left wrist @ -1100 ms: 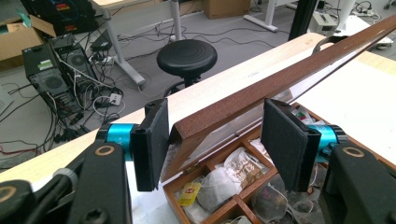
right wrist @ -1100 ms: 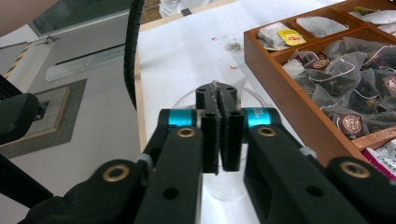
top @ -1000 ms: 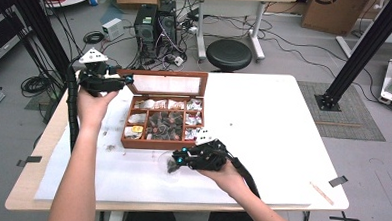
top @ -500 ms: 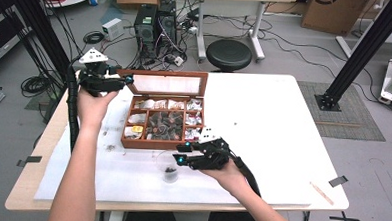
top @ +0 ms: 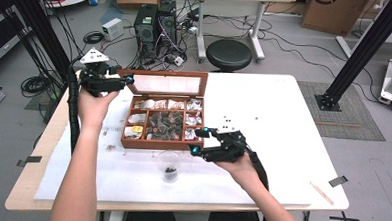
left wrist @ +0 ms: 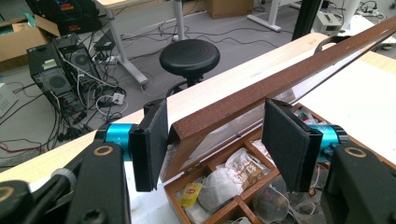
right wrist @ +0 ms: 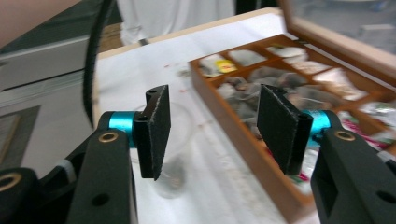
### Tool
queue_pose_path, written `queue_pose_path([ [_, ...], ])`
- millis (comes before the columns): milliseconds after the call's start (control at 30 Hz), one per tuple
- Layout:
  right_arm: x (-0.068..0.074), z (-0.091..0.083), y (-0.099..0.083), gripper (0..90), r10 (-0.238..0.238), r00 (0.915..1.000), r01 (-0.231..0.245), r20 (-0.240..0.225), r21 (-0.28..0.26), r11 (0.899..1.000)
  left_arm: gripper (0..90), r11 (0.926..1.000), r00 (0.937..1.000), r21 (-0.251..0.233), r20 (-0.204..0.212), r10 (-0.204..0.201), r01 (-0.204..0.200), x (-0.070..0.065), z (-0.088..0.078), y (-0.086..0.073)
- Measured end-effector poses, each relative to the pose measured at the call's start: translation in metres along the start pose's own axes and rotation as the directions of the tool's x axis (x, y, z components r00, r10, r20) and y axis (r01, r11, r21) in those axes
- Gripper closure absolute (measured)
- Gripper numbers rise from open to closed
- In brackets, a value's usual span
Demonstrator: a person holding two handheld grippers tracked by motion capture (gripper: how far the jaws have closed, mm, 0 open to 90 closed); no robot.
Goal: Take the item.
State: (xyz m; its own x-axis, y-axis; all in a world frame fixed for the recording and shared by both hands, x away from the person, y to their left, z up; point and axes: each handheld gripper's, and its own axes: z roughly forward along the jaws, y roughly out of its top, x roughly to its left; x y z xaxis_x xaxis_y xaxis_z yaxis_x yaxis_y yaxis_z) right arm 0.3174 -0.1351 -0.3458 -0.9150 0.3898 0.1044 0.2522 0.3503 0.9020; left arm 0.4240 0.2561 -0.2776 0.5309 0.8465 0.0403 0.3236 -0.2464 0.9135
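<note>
white table, cup sits just in front of the tea box, something dark inside. right gripper has just been opening, nothing between the jaws. left gripper hangs slack around the lid; lid could drop, or an elbow could tip that cup.

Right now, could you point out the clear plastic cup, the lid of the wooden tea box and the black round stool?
clear plastic cup (top: 169,165): high view, on its side wall.
lid of the wooden tea box (left wrist: 280,77): left gripper view, on its wooden frame edge.
black round stool (top: 229,53): high view, on the seat top.
</note>
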Motion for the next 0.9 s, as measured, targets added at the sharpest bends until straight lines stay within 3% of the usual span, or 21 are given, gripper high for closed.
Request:
queue_pose_path([
  [200,-0.018,-0.020,-0.003,42.9,0.035,0.9971,-0.032,0.068,-0.046,0.998,41.6,1.0000,1.0000,0.000,-0.001,-0.001,0.001,0.000,0.000,0.000],
  [500,-0.039,-0.046,-0.009,40.9,0.064,0.9896,-0.052,0.129,-0.092,0.994,41.6,1.0000,1.0000,0.002,0.001,-0.001,0.001,-0.001,-0.001,0.000],
  [900,-0.063,-0.081,-0.021,33.2,0.116,0.9658,-0.093,0.232,-0.111,0.989,41.5,1.0000,1.0000,-0.003,0.000,-0.005,0.005,-0.001,0.000,-0.001],
])
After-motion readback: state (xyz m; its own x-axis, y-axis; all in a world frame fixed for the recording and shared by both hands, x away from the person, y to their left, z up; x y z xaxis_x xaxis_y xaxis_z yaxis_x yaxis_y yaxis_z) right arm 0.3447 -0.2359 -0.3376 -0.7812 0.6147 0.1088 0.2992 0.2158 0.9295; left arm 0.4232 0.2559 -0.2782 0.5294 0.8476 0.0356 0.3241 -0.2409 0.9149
